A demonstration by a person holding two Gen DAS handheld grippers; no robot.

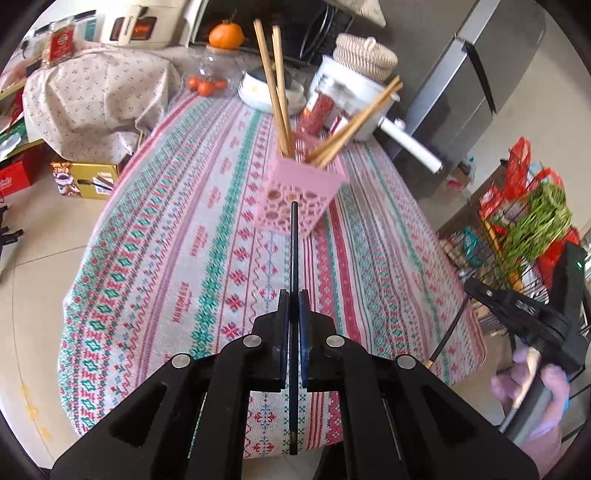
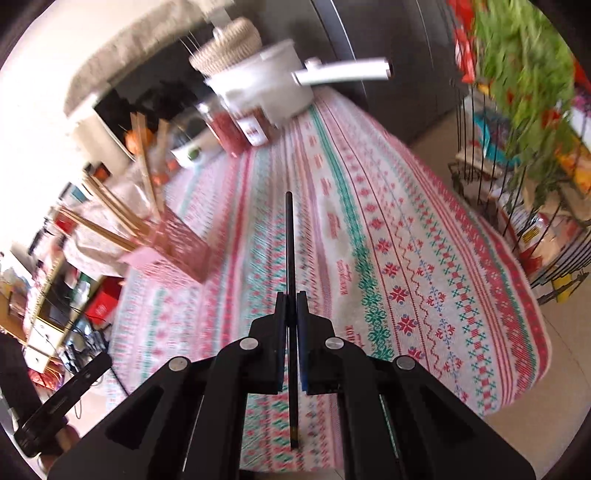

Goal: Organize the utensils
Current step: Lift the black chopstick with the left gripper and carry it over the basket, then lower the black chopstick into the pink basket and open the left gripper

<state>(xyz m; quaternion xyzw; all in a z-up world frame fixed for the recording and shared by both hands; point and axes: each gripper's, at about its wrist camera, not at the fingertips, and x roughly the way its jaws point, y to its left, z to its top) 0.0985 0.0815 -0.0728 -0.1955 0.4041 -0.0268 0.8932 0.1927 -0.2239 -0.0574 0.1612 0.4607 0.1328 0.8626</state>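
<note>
A pink perforated utensil holder (image 1: 295,201) stands mid-table with several wooden chopsticks (image 1: 275,88) leaning out of it. My left gripper (image 1: 294,295) is shut on a black chopstick (image 1: 294,243) whose tip points at the holder's near side, above the tablecloth. My right gripper (image 2: 291,297) is shut on another black chopstick (image 2: 290,236), held above the table to the right of the holder (image 2: 177,243). The right gripper also shows in the left wrist view (image 1: 476,291) at the table's right edge.
A patterned tablecloth (image 1: 177,258) covers the table. At the back stand a white pot with a long handle (image 1: 369,107), red jars (image 1: 317,110), a white bowl (image 1: 258,92) and oranges (image 1: 226,35). A wire rack with greens (image 1: 532,221) stands right of the table.
</note>
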